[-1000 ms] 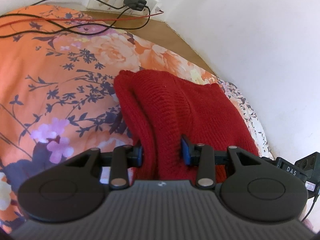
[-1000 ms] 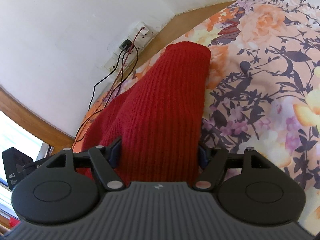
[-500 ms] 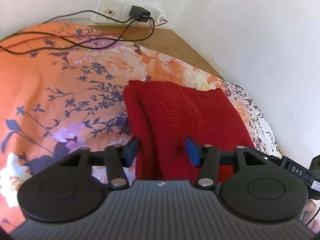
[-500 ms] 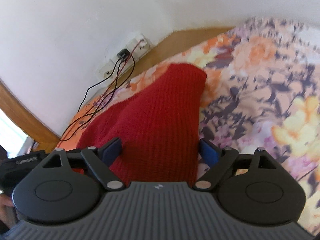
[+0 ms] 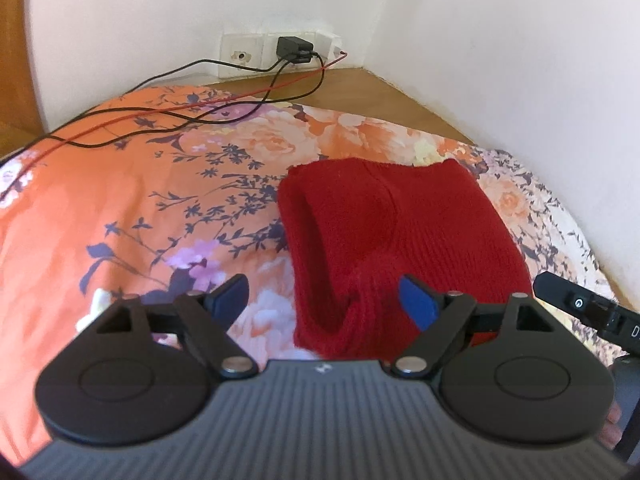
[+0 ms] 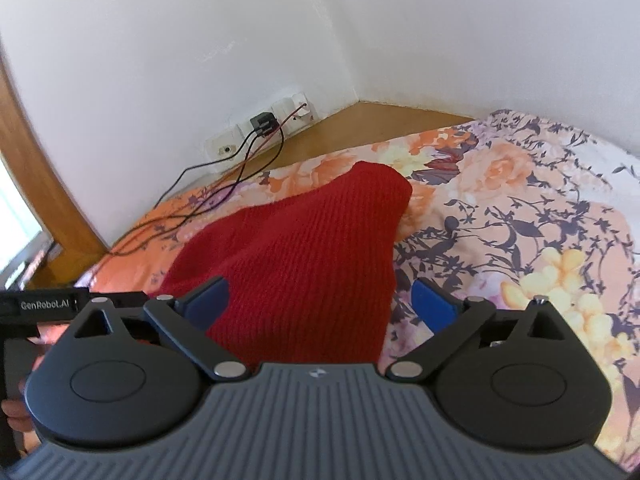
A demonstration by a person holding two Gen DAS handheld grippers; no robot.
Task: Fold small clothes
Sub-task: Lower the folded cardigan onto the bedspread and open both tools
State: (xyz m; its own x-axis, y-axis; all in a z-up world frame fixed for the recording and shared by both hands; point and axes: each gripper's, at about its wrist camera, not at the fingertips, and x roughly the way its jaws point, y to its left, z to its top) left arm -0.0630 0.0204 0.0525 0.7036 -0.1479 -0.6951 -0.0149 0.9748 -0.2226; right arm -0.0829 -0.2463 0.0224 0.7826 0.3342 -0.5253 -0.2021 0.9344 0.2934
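Folded red knitted garment (image 5: pixel 400 240) | soft, light, floppy; grasp near edge | left gripper (image 5: pixel 324 300), right gripper (image 6: pixel 320 300): both released, empty

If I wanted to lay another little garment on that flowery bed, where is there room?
Two bare patches of floral bedspread show. One lies left of the red knit garment, below the cables. The other lies right of the garment, in the right wrist view. The top left is crowded: black and red cables trail across it from the wall sockets.
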